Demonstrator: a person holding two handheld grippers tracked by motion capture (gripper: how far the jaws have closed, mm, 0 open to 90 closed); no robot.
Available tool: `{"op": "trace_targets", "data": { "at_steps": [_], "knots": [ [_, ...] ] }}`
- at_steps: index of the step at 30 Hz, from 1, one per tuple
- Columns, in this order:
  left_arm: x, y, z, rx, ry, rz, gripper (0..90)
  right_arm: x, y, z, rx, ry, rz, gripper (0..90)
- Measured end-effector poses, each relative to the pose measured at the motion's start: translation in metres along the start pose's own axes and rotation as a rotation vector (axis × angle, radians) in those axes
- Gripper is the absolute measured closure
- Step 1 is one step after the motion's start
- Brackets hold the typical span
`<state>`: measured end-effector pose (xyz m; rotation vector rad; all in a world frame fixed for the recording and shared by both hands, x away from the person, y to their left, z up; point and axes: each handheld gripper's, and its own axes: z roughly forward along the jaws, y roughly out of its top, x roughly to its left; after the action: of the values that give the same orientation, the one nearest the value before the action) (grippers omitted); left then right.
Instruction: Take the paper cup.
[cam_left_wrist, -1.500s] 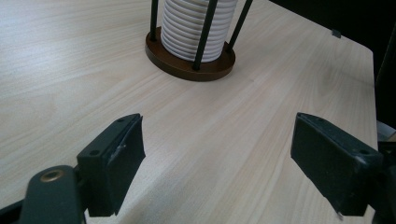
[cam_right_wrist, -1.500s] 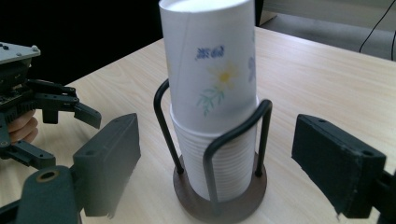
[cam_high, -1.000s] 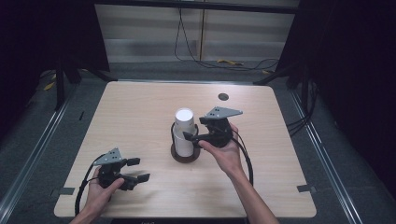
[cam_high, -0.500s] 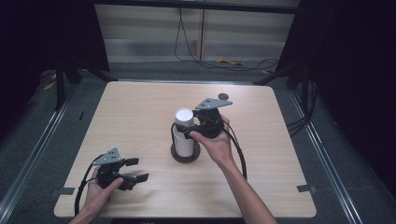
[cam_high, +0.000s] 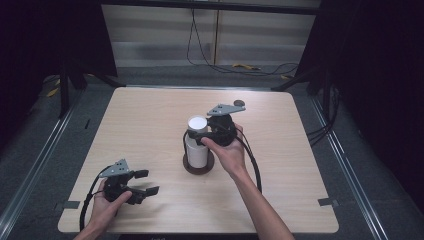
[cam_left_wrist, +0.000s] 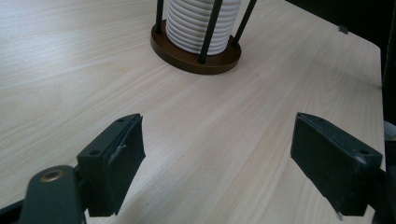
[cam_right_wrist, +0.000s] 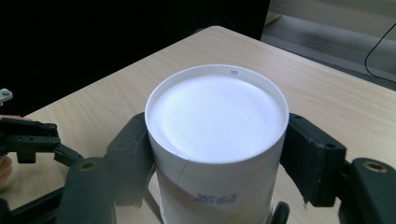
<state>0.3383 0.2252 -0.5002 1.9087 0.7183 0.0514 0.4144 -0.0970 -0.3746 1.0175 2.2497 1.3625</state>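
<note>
A stack of white paper cups stands upright in a holder with a round brown base and thin black rods, at the middle of the table. My right gripper reaches it from the right, near the top. Its jaws have just been closing, and in the right gripper view both pads press the sides of the top cup, so my right gripper is shut on it. My left gripper rests low at the front left, open, nothing between its jaws. The stack stands well beyond it.
The light wooden table has bare room on all sides of the holder. A small dark round thing lies at the back, just behind the right gripper's plate. Dark floor and cables surround the table.
The right gripper has slid left until its jaws straddle the top of the cup stack, and they have closed onto it. The left hand has kept still.
</note>
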Motion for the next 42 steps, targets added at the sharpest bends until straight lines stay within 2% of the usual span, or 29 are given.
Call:
{"op": "trace_targets", "data": {
  "at_steps": [18,26,42],
  "knots": [
    [0.000,0.000,0.000,0.004,-0.003,-0.001,17.4,0.002,0.009,-0.005,-0.035,0.009,-0.004,31.8],
    [0.000,-0.001,0.001,0.006,-0.005,0.000,17.5,0.000,0.011,-0.010,-0.071,0.020,0.011,32.5],
    [0.000,0.000,0.000,0.003,-0.006,-0.002,17.4,0.000,0.015,-0.016,-0.097,0.025,0.027,33.0]
  ]
}}
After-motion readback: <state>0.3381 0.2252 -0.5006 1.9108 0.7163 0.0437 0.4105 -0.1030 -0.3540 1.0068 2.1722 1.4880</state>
